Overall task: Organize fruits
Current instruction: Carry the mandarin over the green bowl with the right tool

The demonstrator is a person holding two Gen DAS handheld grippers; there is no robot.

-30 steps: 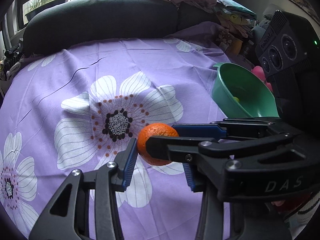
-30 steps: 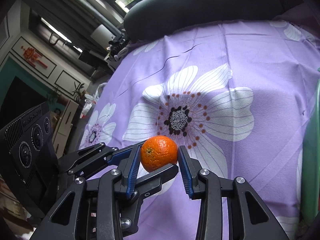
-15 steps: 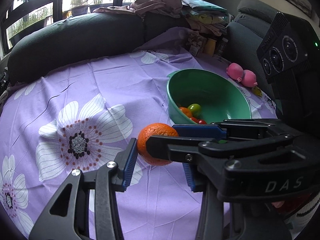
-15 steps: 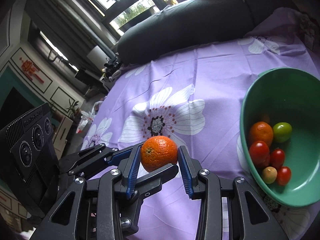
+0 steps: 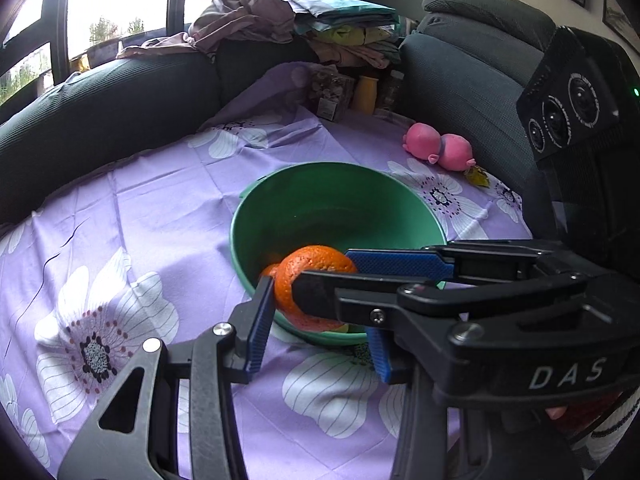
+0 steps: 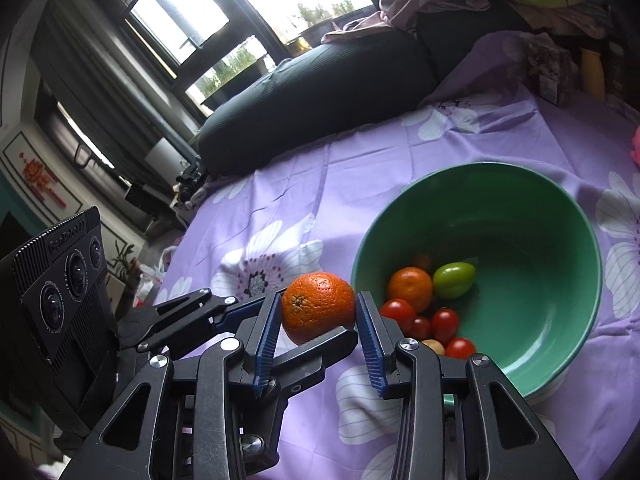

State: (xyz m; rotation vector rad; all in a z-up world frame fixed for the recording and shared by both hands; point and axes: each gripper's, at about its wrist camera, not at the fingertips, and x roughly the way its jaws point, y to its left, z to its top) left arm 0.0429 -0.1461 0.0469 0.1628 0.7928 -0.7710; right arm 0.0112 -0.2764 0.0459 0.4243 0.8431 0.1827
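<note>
An orange (image 5: 308,276) (image 6: 318,306) is held in the air between both grippers, just at the near-left rim of the green bowl (image 5: 320,196) (image 6: 520,208). My left gripper (image 5: 316,320) is shut on the orange from one direction and my right gripper (image 6: 318,332) is shut on it crosswise. The bowl holds a smaller orange (image 6: 411,288), a green tomato (image 6: 454,279) and several red cherry tomatoes (image 6: 444,320). In the left wrist view the right gripper's fingers (image 5: 396,264) cross in front and hide most of the bowl's fruit.
The bowl stands on a purple flowered cloth (image 5: 140,240) over a round table. A pink pig toy (image 5: 438,146) lies beyond the bowl. Dark sofa cushions (image 5: 100,112) ring the table's far side, with piled clothes (image 5: 288,20) and a yellow bottle (image 5: 365,94) behind.
Both grippers have carried the orange to the right across the cloth. The green bowl has come from the right edge of view to directly behind the orange.
</note>
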